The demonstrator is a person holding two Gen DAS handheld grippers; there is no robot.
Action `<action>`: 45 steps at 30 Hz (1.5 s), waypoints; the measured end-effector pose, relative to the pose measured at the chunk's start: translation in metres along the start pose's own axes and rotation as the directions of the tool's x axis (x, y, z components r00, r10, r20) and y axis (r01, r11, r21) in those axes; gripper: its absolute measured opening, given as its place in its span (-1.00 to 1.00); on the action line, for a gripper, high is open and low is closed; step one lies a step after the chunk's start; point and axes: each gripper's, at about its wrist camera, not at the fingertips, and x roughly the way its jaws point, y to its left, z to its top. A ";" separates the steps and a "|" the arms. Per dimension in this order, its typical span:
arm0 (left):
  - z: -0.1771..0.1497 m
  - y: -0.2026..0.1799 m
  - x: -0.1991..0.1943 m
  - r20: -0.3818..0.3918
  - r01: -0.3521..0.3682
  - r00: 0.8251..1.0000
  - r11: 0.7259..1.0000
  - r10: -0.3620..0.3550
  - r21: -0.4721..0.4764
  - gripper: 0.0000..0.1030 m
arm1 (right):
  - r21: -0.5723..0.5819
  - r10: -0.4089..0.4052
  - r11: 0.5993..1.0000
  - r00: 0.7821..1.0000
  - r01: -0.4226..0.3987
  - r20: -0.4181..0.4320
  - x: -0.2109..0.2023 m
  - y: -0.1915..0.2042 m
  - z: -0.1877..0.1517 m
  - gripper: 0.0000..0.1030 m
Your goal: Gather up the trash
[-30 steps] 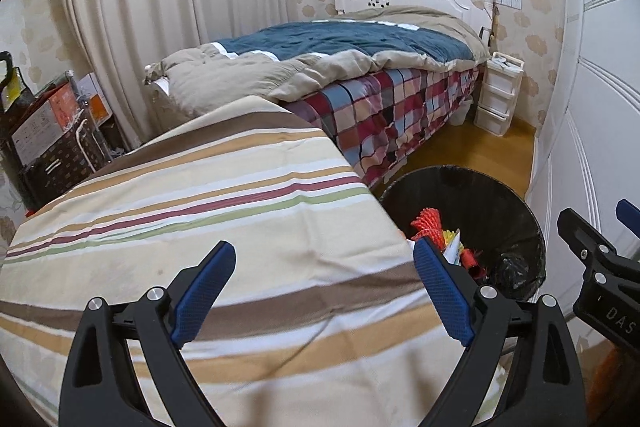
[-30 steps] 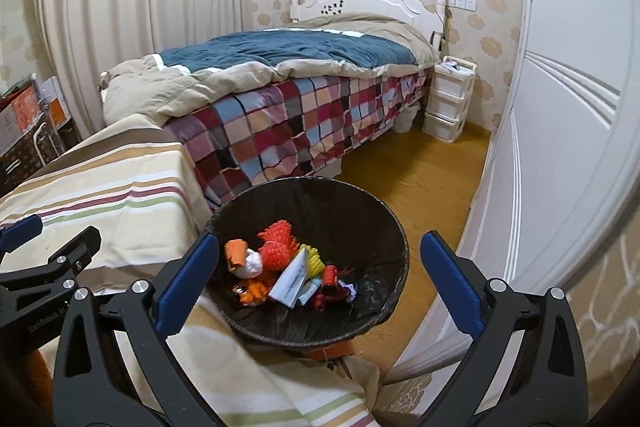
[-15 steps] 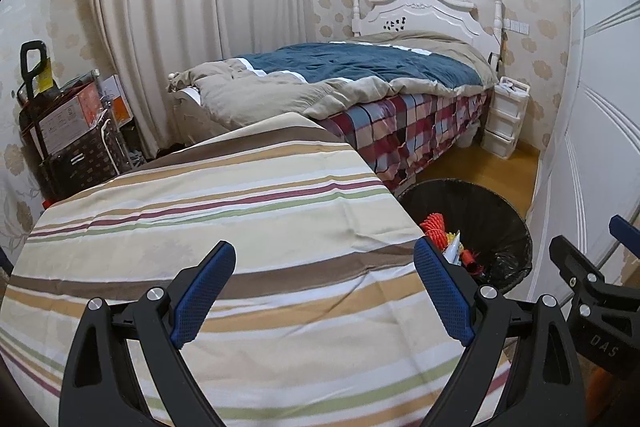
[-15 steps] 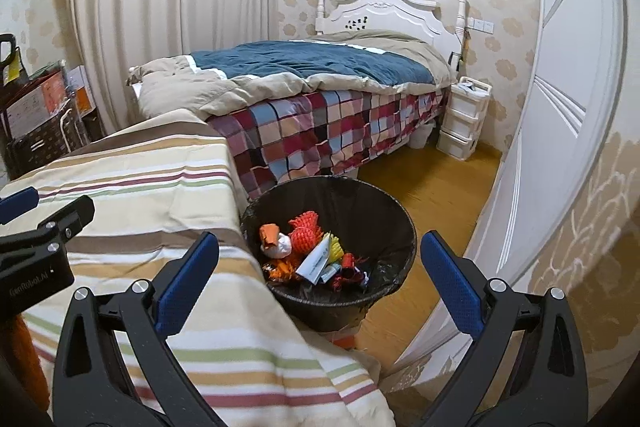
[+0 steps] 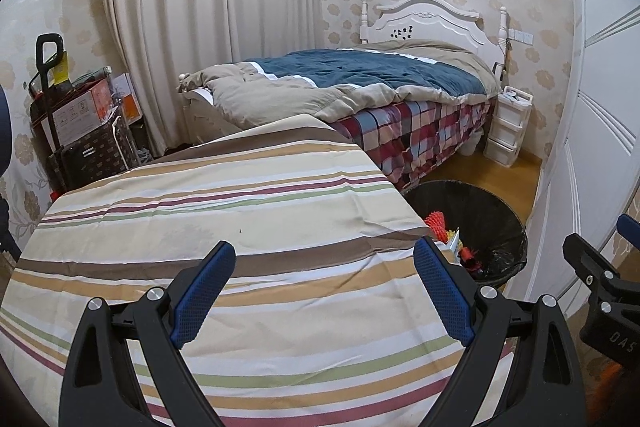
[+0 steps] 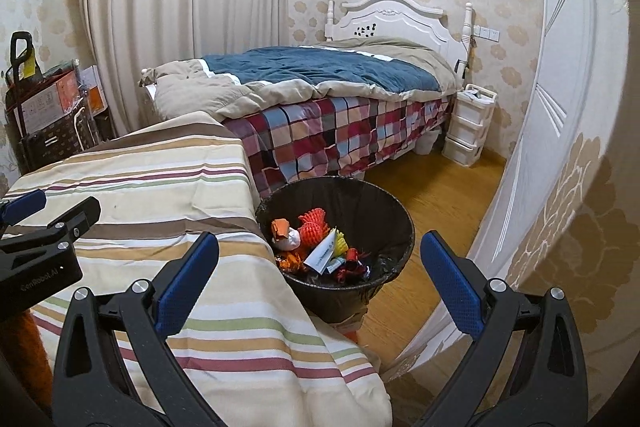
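Note:
A black-lined trash bin stands on the wooden floor beside the striped-cloth table. Inside it lies mixed trash: red foam netting, orange and white scraps, paper and a yellow piece. In the left wrist view the bin shows past the table's right edge. My left gripper hangs open over the striped cloth with nothing between its fingers. Open as well, my right gripper hovers above the table corner and the bin, holding nothing.
A bed with a blue and beige duvet and checked cover lies behind the table. A white drawer unit stands by the headboard. A white door or wardrobe runs along the right. Boxes and a cart sit at the left wall.
Both grippers have pulled back and up from the bin, so the bin looks smaller and more of the table and room shows. Both stayed open.

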 end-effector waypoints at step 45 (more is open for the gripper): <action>-0.005 0.003 -0.003 0.001 -0.001 1.000 1.000 0.001 -0.003 0.75 | 0.002 0.000 1.000 1.000 0.000 0.010 -0.004 -0.002 0.002 0.91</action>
